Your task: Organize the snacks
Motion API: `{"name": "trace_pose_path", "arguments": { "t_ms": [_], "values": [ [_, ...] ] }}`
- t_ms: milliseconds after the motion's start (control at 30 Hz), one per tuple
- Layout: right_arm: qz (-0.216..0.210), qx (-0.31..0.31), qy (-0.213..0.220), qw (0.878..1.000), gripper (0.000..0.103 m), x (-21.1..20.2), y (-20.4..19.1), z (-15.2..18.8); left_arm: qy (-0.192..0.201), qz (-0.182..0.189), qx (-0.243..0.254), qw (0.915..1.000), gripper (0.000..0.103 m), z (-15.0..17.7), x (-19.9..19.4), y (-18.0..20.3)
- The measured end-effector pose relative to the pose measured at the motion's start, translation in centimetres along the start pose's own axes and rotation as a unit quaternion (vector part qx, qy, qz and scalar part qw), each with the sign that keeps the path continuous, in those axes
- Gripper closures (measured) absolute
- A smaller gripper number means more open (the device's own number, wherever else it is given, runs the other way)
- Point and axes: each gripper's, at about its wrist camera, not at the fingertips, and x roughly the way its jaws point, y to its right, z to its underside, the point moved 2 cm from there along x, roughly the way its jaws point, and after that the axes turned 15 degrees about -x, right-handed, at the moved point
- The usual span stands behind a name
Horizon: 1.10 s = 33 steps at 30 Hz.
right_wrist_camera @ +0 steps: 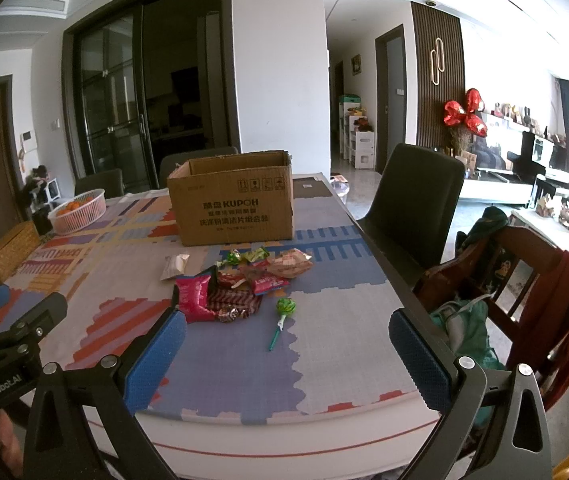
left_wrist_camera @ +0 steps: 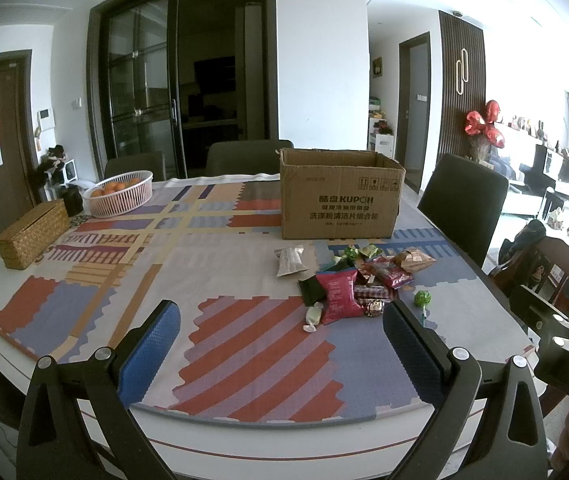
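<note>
A pile of wrapped snacks [left_wrist_camera: 360, 280] [right_wrist_camera: 240, 284] lies on the patterned table mat in front of an open cardboard box [left_wrist_camera: 338, 196] [right_wrist_camera: 234, 200]. A silver packet [left_wrist_camera: 290, 260] [right_wrist_camera: 174, 266] lies at the pile's left. A green lollipop [left_wrist_camera: 422, 300] [right_wrist_camera: 284, 314] rests to its right. My left gripper [left_wrist_camera: 282, 320] hovers open over the near table edge, short of the pile, holding nothing. My right gripper [right_wrist_camera: 288, 334] is open too, low at the near edge, with the lollipop just beyond its fingers.
A pink basket of oranges [left_wrist_camera: 120, 192] [right_wrist_camera: 78, 210] and a woven box [left_wrist_camera: 32, 234] [right_wrist_camera: 8, 254] sit far left. Dark chairs [left_wrist_camera: 464, 204] [right_wrist_camera: 414, 204] ring the table. A wooden chair draped with clothes [right_wrist_camera: 516, 292] stands at the right.
</note>
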Motion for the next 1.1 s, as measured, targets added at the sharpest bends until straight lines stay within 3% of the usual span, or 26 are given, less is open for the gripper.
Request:
{"name": "trace_pose_path", "arguments": {
  "t_ms": [1100],
  "values": [
    [-0.002,-0.001,-0.003,1.000,0.000,0.19,0.00,0.11,-0.004,0.003,0.001,1.0000,0.000,0.19,0.03,-0.04]
  ]
}}
